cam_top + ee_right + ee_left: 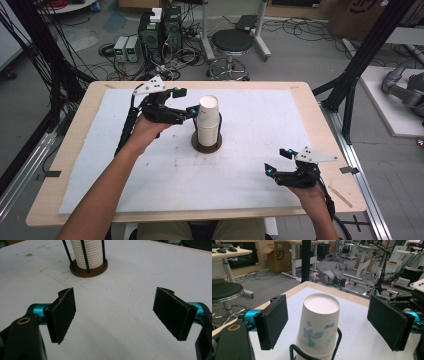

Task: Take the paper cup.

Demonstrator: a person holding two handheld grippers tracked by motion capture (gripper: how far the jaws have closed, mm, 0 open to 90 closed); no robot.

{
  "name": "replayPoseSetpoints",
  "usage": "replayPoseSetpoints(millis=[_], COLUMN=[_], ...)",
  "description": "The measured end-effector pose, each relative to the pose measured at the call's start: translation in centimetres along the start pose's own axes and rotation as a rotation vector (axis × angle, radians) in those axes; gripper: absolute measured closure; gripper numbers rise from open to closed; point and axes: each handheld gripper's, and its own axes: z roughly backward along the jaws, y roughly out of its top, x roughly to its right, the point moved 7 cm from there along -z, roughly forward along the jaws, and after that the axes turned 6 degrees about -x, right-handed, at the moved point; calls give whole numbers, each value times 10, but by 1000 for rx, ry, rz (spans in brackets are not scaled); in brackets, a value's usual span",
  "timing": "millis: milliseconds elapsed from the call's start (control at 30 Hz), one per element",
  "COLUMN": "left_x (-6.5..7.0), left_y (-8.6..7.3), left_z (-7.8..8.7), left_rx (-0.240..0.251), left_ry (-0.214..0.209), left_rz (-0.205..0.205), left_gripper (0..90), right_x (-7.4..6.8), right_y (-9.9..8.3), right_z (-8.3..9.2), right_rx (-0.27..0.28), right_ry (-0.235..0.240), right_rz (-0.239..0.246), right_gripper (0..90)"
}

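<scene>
White matting (260, 165) covers most of the pale wooden table (320, 135), with faint brownish stains scattered across its middle. Near the centre of the mat stands a cup holder: a round dark-brown wooden base (206, 144) with thin black wire uprights (84, 257) rising from it. Inside those uprights sits a stack of white paper cups (208, 131), their ribbed rims piled one over the other in the right gripper view. The top cup (320, 320) is upside down, its flat bottom facing up, and it carries a printed blue flower with green leaves on its side; it rises above the tips of the wires.

Left of the stack, the left gripper (192, 101) is held level with the top cup, the person's left hand (145, 127) wrapped around its body and a grey three-cornered plate on top. Its jaws are spread wide, one on each side of the top cup with a clear gap on both sides, touching nothing.

Well apart from the holder, at the near right part of the mat, the right gripper (278, 161) sits low over bare matting. Its jaws are likewise released and wide apart, with nothing between them, and they point toward the holder.
</scene>
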Motion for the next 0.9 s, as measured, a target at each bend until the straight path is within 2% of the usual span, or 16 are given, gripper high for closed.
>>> replayPoseSetpoints(millis=[200, 667, 900], left_x=[1, 1, 0], left_y=[3, -8, -13], left_z=[-16, -49, -59], left_rx=[-8, -75, -96], left_ry=[0, 13, 9], left_rz=[-12, -9, -9], left_gripper=[165, 169, 218], right_x=[1, 0, 0], right_y=[-1, 0, -1], right_z=[0, 1, 2], right_rx=[0, 5, 4], right_ry=[0, 6, 7], right_rz=[0, 2, 0], right_gripper=[189, 189, 189])
